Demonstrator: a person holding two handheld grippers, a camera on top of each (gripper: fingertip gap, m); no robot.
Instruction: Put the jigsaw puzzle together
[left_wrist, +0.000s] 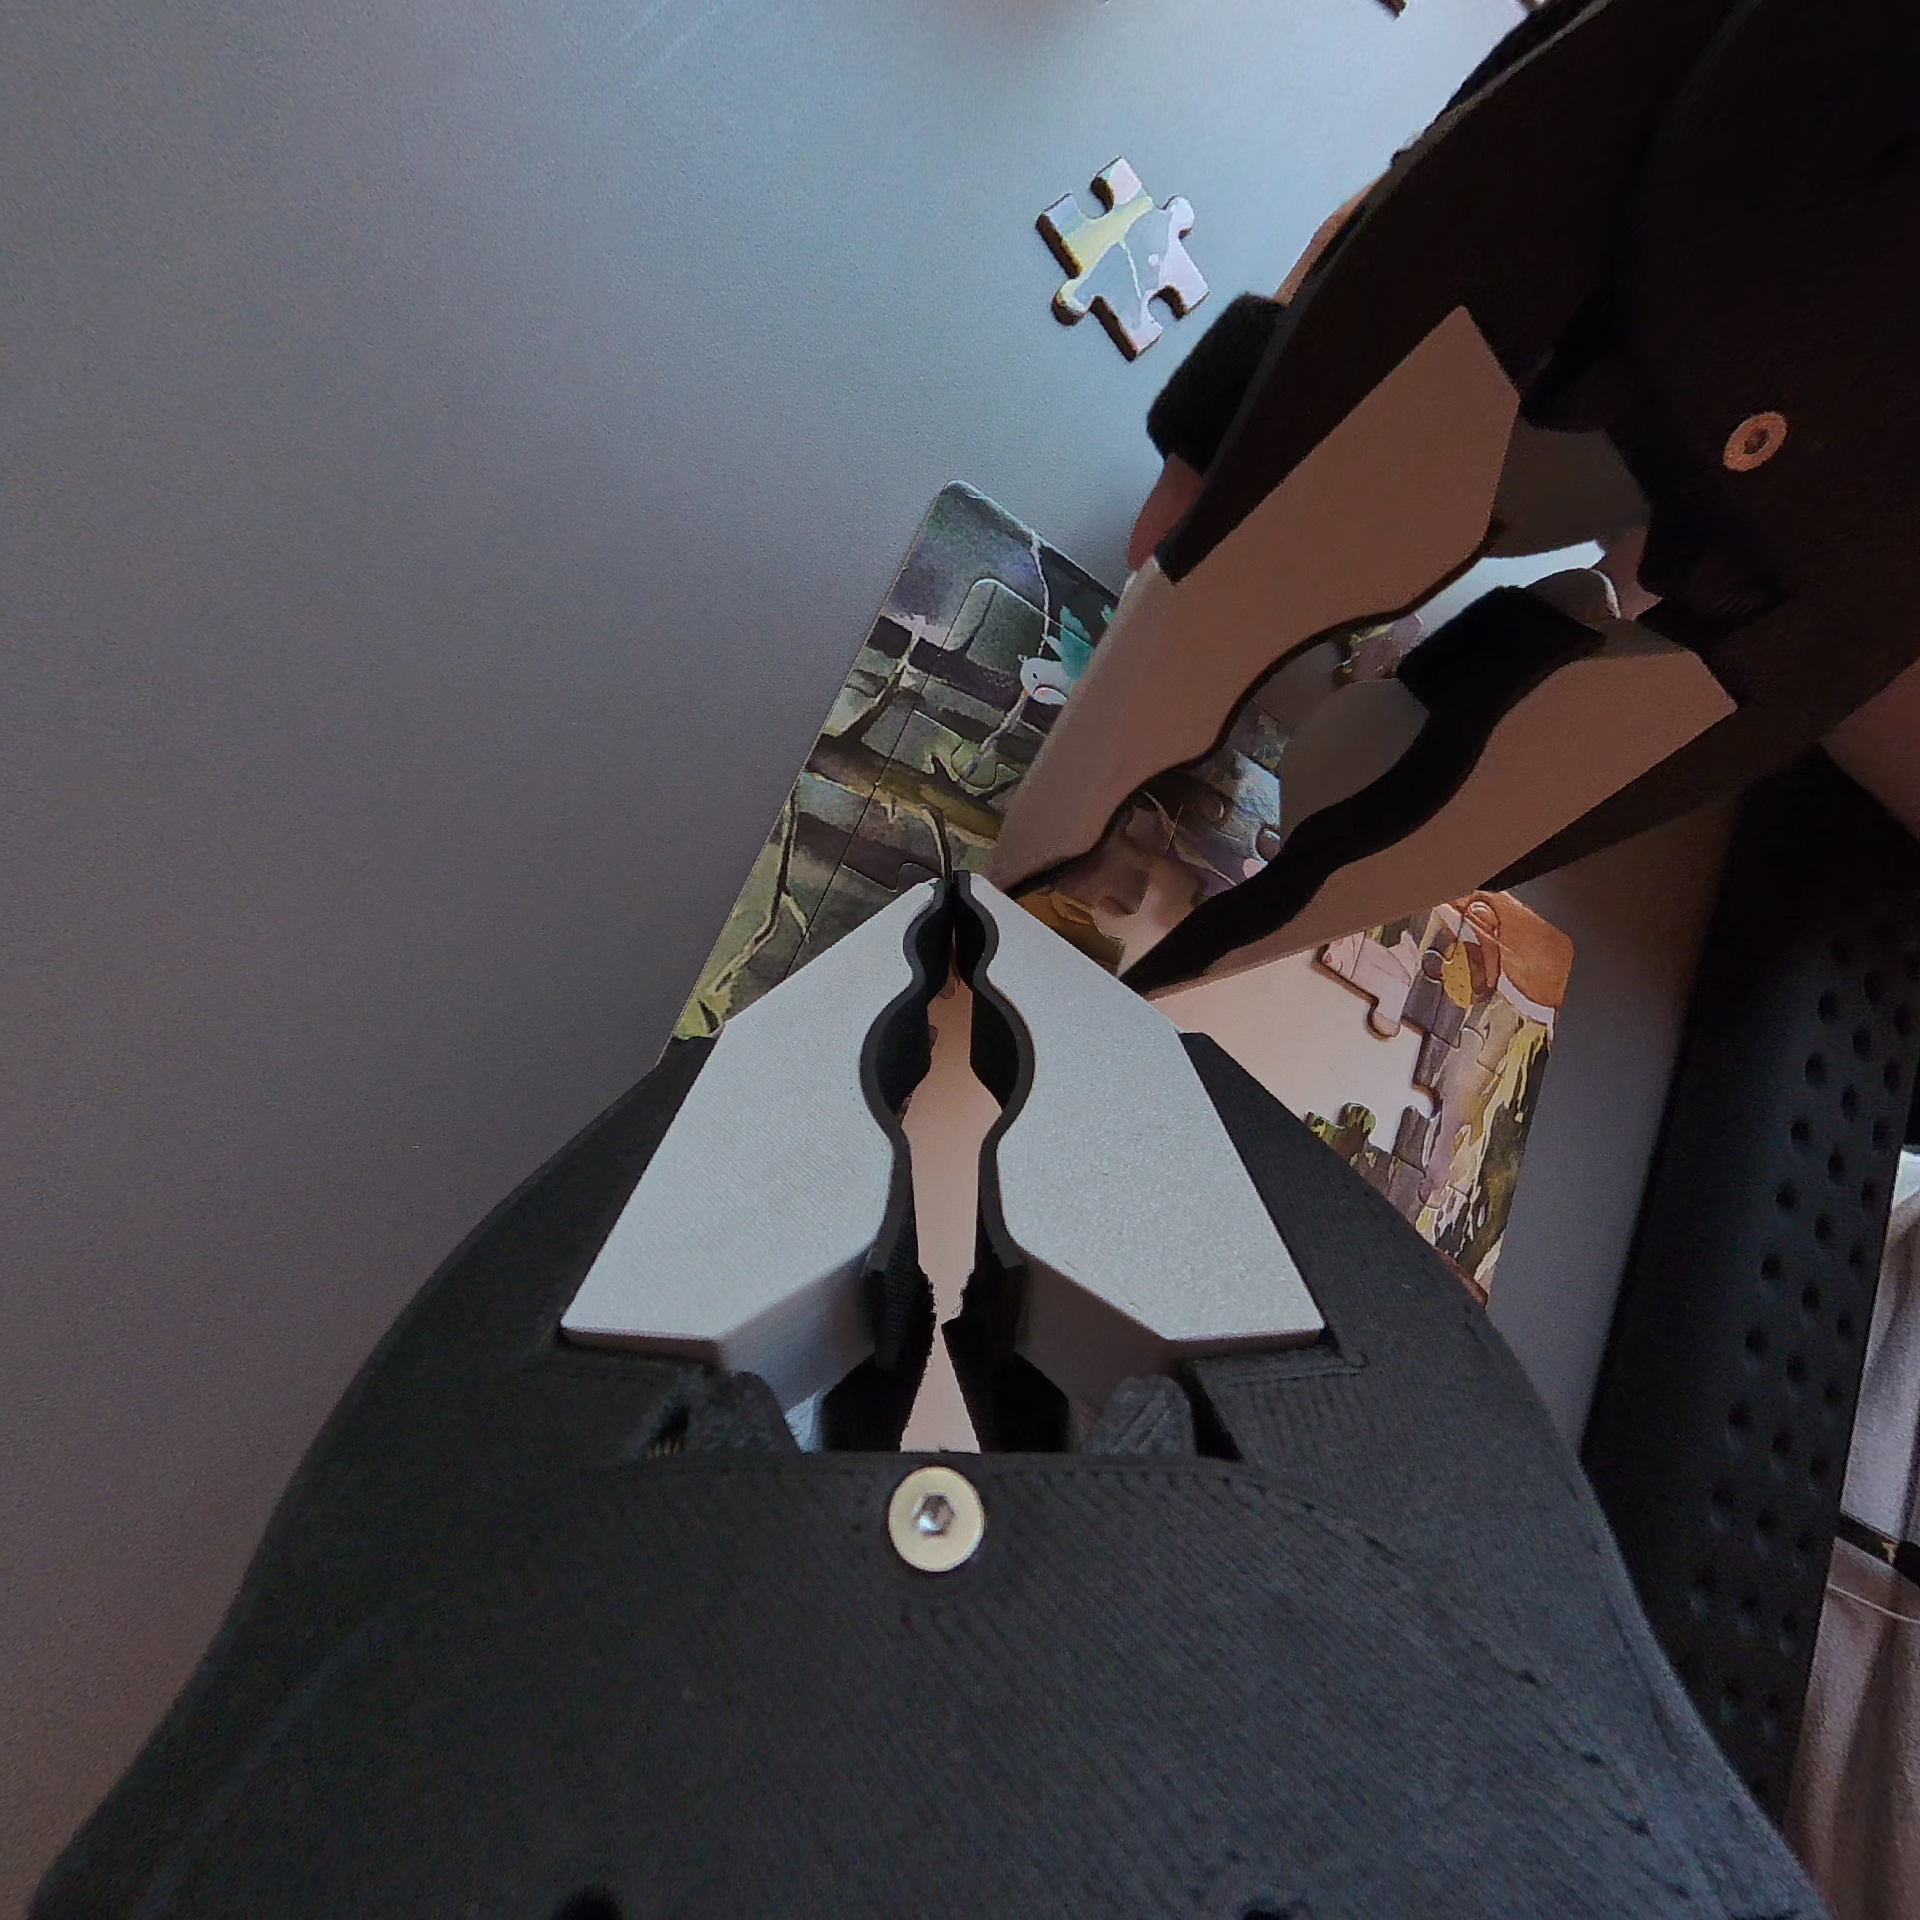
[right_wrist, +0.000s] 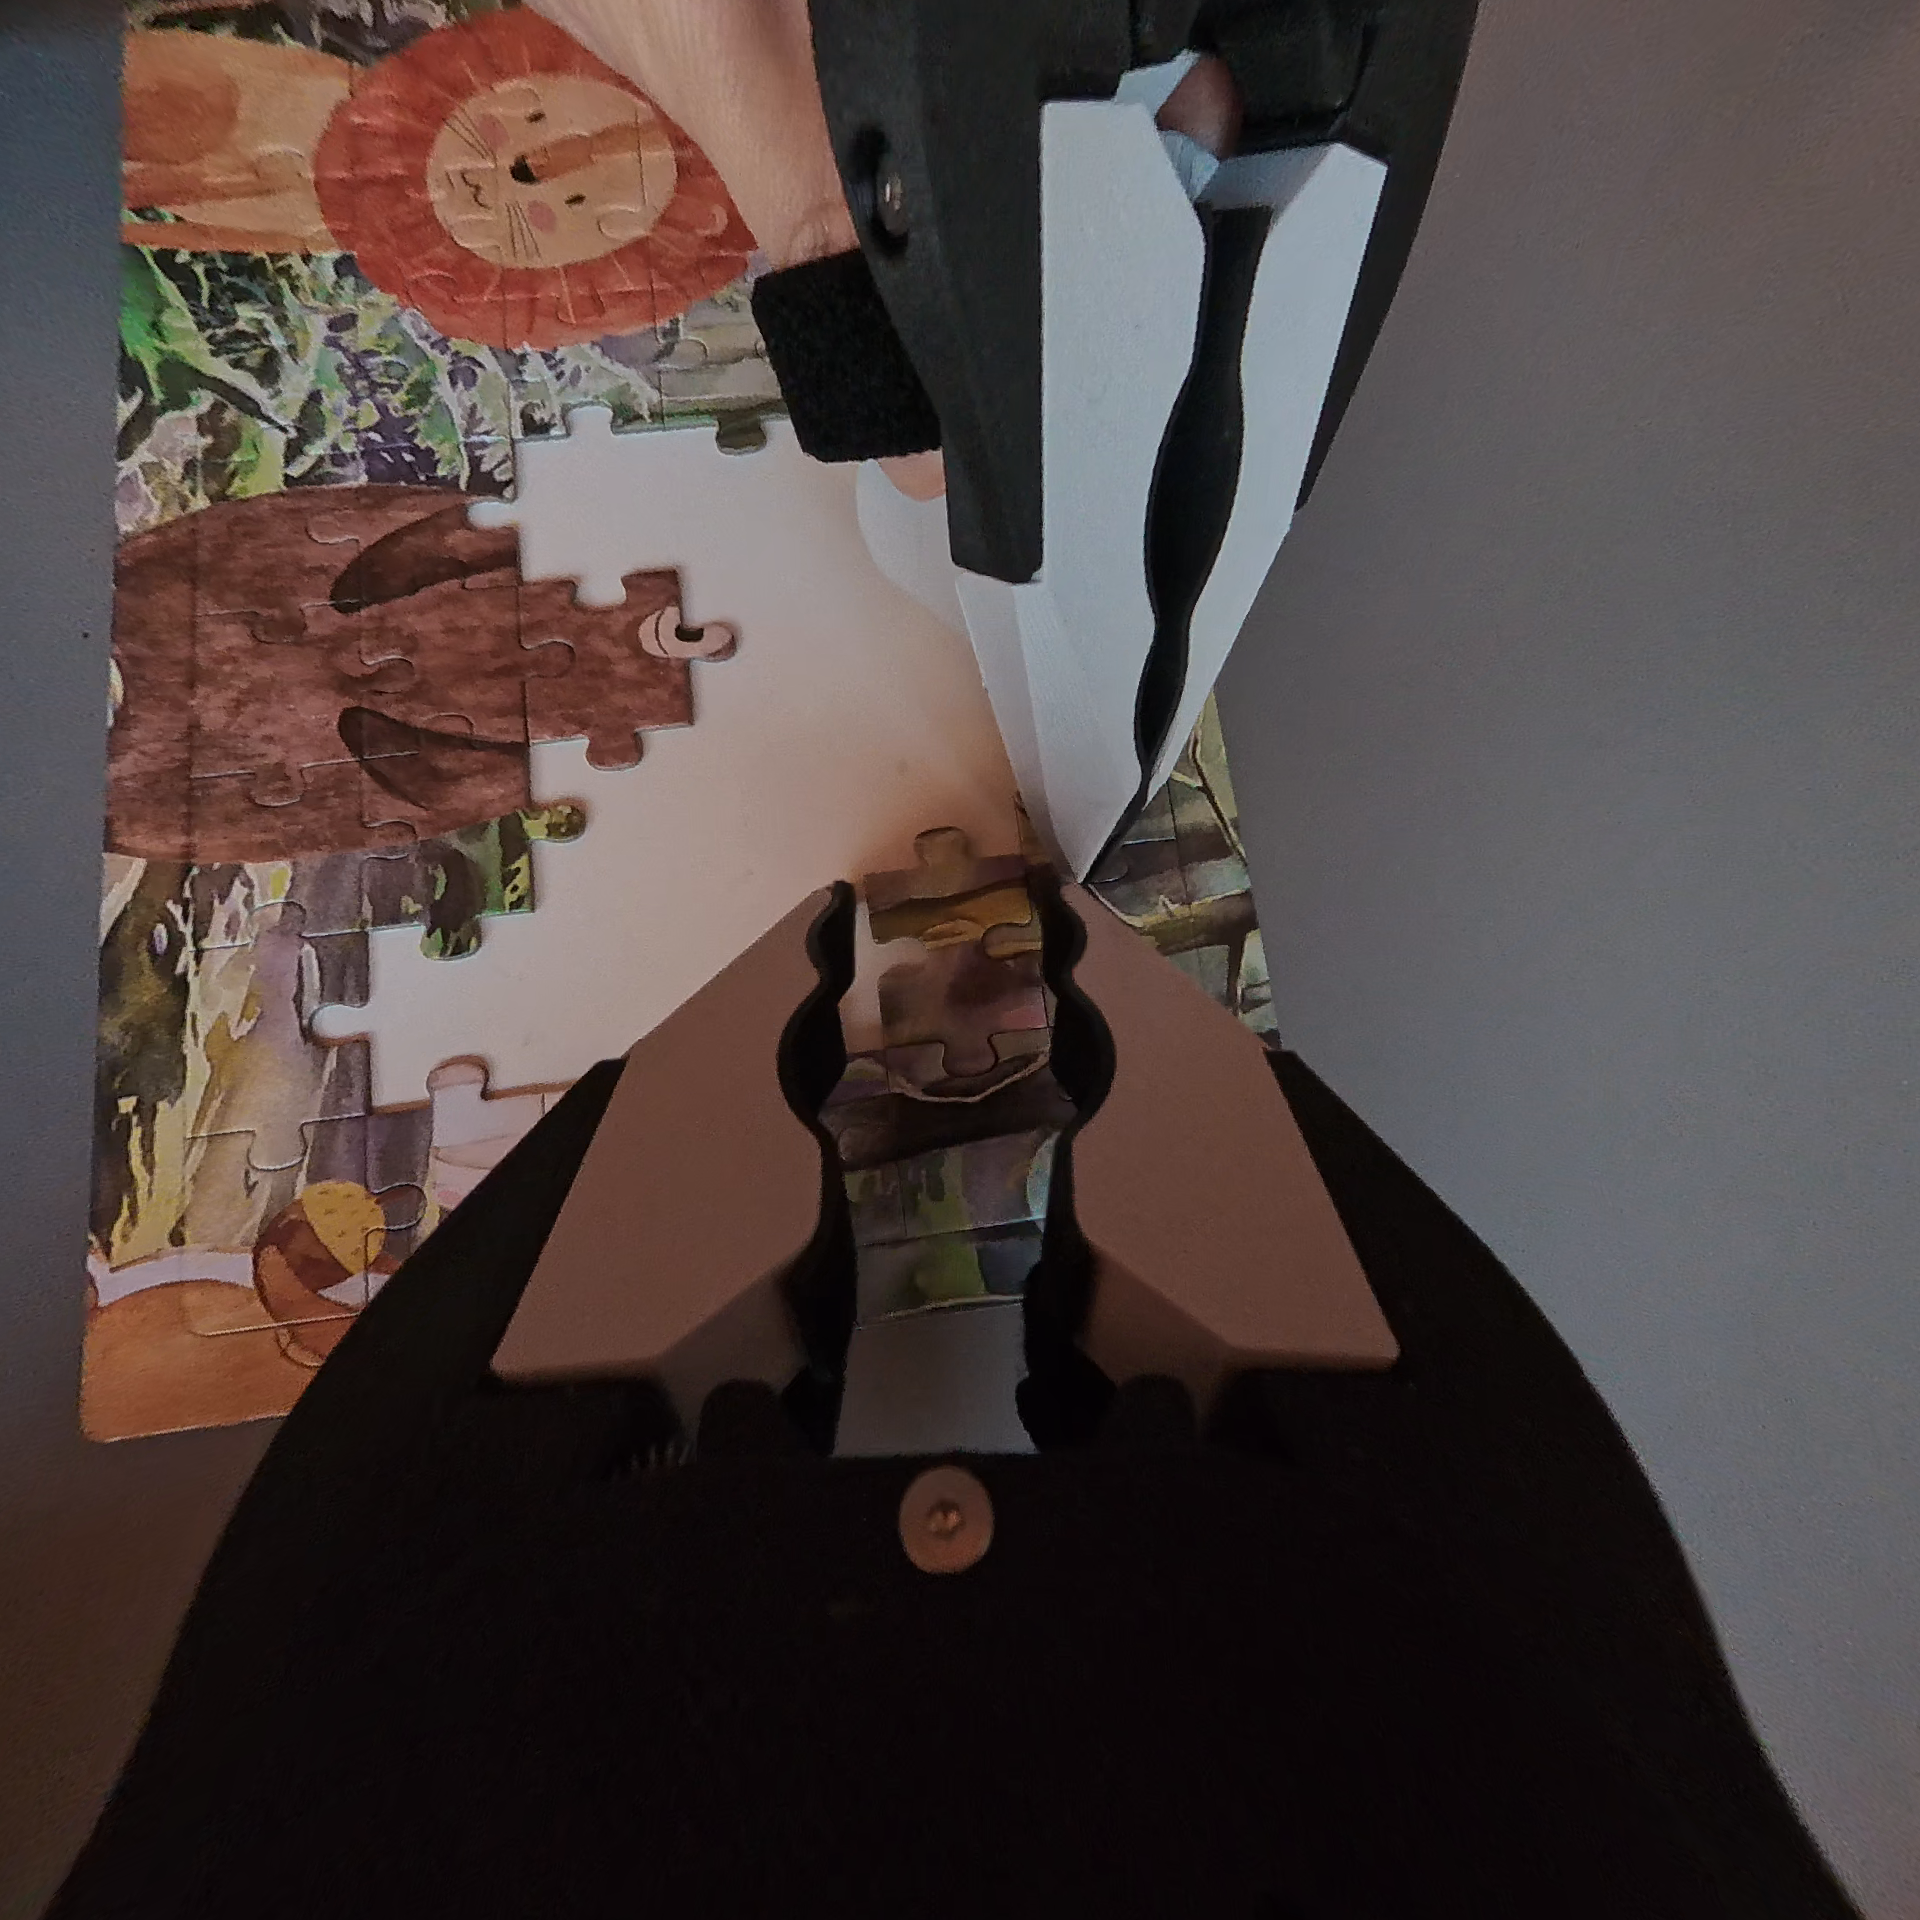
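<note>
A matte grey table (left_wrist: 416, 520) carries the partly assembled jigsaw puzzle (right_wrist: 312, 665), flat printed card with a lion and a brown animal, and a bare white gap with knobbed edges at its centre. The right gripper (right_wrist: 951, 904) — black ribbed plastic shell, wavy-edged fingers — stands apart over a loose-looking piece (right_wrist: 951, 899) at the gap's rim; whether it touches is unclear. The left gripper (left_wrist: 954, 888) has its tips nearly together, pressed to the puzzle's edge. One loose piece (left_wrist: 1127, 260) — glossy, pale — lies well apart.
</note>
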